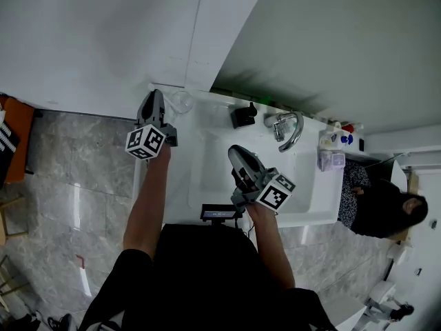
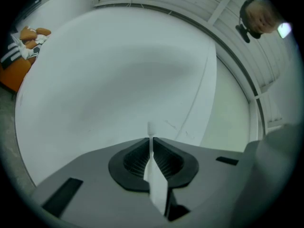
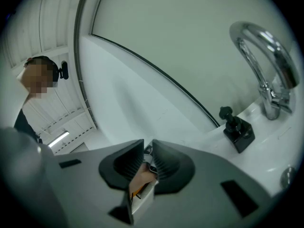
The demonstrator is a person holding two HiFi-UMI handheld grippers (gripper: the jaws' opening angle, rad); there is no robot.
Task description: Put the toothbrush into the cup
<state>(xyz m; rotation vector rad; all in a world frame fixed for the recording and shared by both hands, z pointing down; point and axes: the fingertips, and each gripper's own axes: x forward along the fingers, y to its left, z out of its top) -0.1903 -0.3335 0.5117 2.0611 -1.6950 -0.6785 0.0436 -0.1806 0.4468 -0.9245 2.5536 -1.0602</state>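
Above the white sink counter (image 1: 207, 135), left claw (image 2: 151, 147) pinches a toothbrush (image 2: 155, 180), right claw (image 3: 147, 152) a small item (image 3: 141, 184).

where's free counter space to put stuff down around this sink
Bare counter lies between the clear cup and the black fixture; the basin looks bare too. Crowded right of the faucet, where bottles cluster.

Right claw (image 3: 147, 144) clamped on small white-orange item (image 3: 141, 190); chrome faucet (image 3: 270, 101) beyond, at right.
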